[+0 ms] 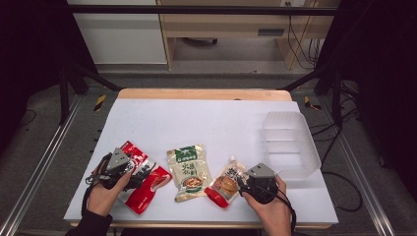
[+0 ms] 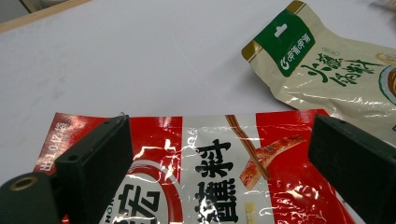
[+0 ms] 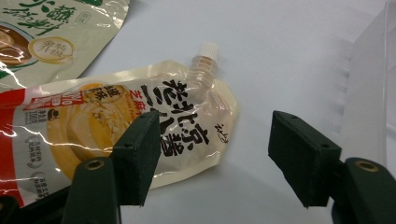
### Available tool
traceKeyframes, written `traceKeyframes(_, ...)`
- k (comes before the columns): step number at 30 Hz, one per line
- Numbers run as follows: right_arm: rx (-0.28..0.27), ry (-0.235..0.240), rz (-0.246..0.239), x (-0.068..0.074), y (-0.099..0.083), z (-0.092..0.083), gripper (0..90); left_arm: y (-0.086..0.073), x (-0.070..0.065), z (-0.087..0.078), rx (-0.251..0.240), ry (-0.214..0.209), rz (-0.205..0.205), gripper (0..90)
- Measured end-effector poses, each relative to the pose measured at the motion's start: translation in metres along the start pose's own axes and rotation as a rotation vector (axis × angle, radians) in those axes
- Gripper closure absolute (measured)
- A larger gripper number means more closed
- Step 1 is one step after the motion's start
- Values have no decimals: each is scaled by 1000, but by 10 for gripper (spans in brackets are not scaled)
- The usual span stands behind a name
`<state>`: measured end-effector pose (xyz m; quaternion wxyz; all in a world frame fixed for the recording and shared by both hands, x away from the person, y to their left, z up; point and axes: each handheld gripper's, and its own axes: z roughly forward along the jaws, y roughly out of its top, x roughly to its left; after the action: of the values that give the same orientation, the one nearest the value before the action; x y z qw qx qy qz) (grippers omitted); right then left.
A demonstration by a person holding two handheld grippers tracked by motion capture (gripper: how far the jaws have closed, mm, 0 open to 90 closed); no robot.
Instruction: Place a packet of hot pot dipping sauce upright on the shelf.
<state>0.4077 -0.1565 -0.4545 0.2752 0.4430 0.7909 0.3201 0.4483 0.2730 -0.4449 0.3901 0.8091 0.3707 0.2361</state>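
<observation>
Red-and-white sauce packet point(image 2: 219, 172) lies flat at desk point(image 1: 196, 118) front-left, long axis diagonal. Left claw point(image 2: 219, 158) is spread wide above it. Spouted pouch point(image 3: 140, 126), nozzle pointing away, lies partly under half-open right claw point(image 3: 215, 154).

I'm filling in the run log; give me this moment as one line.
left gripper: open over red glossy sauce packet | right gripper: open beside cream spouted sauce pouch | clear plastic bin: empty
</observation>
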Motion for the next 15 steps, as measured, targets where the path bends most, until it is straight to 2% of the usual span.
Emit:
traceKeyframes(5, 7, -8, 39, -4, -4, -3, 390, -1, 1, -2, 1, 0, -1, 69)
traceKeyframes(9, 10, -5, 51, -5, -6, -4, 405, -1, 1, -1, 3, 1, -1, 71)
traceKeyframes(13, 14, 14, 73, -5, -1, 2, 432, -1, -1, 0, 8, 0, 6, 75)
traceKeyframes(15, 19, 24, 68, -4, 4, 9, 441, 0, -1, 0, 11, 0, 10, 77)
